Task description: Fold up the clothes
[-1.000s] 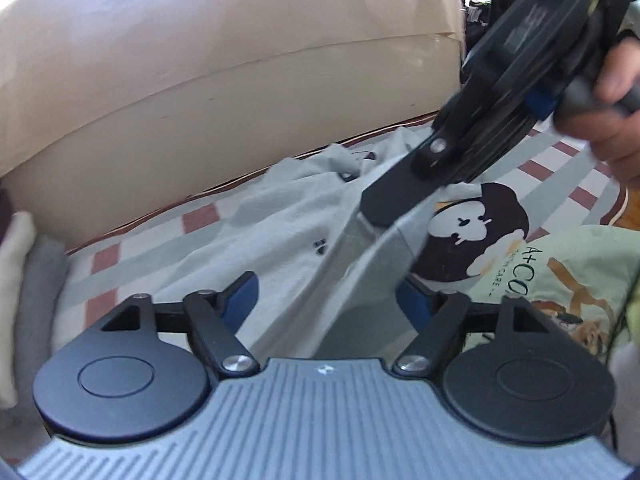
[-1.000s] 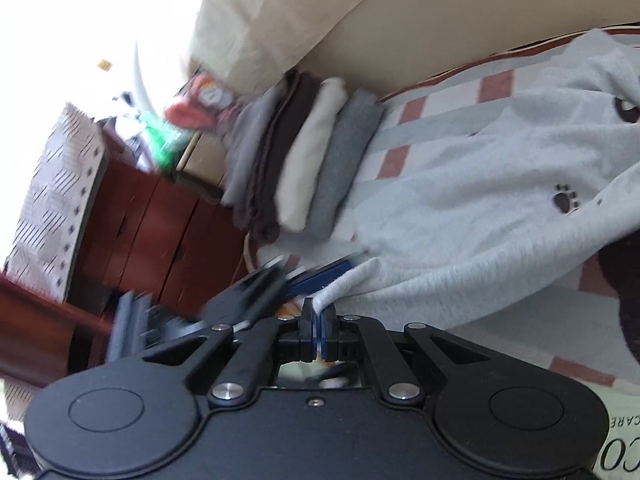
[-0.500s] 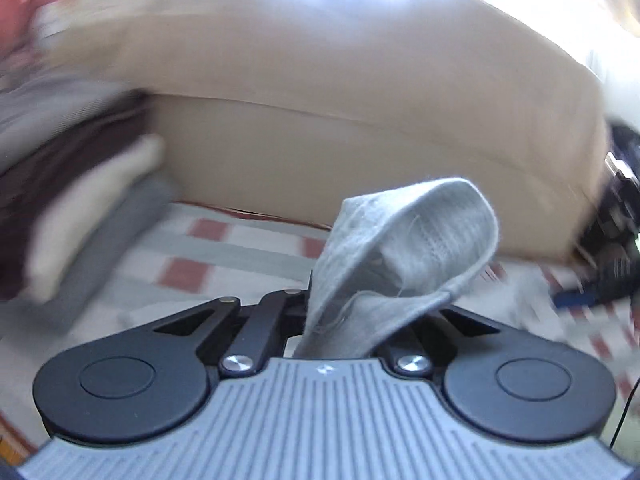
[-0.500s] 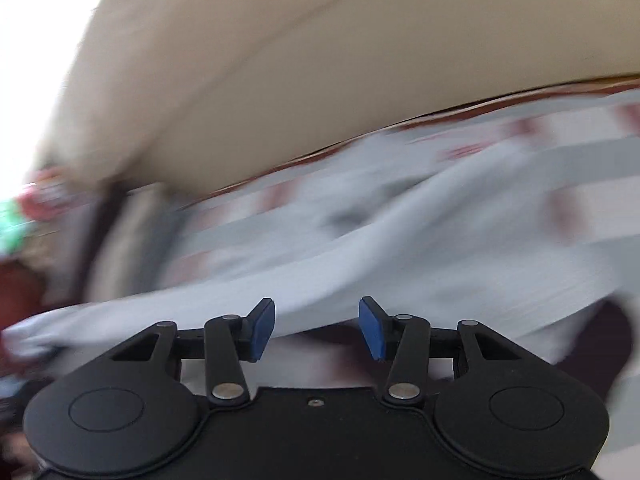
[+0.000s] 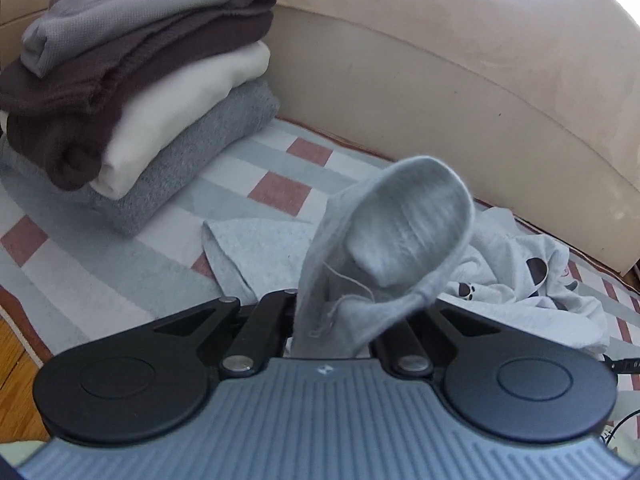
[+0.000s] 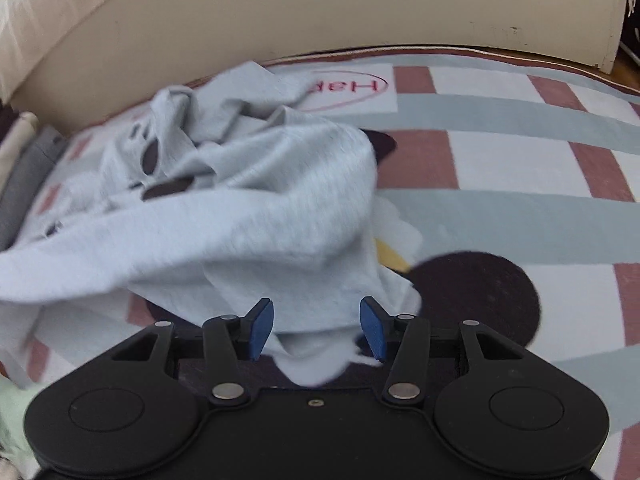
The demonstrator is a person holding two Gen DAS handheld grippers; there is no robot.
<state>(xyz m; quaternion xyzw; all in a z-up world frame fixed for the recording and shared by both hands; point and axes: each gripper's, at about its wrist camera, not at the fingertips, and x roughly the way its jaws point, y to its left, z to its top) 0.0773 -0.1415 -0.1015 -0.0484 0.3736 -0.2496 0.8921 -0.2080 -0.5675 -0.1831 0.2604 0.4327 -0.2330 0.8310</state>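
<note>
A light grey sweatshirt (image 6: 260,216) with dark paw prints lies crumpled on the striped rug (image 6: 500,152). My left gripper (image 5: 332,320) is shut on its sleeve cuff (image 5: 404,216), which stands up and curls over in front of the camera; the fingertips are hidden by the cloth. The rest of the sweatshirt (image 5: 520,280) lies to the right of it. My right gripper (image 6: 317,328) stands open low over the garment. A flap of grey cloth lies between its blue pads (image 6: 260,328), and they do not press on it.
A stack of folded clothes (image 5: 132,80) in grey, brown, cream and grey sits on the rug (image 5: 120,272) at the left, against the beige sofa base (image 5: 440,60). Wooden floor (image 5: 12,360) shows past the rug's edge. A dark round print (image 6: 480,296) lies right of the sweatshirt.
The left gripper has closed on the sleeve cuff and swung left toward the folded stack. The right gripper has let go of the cloth, opened, and tipped down over the sweatshirt.
</note>
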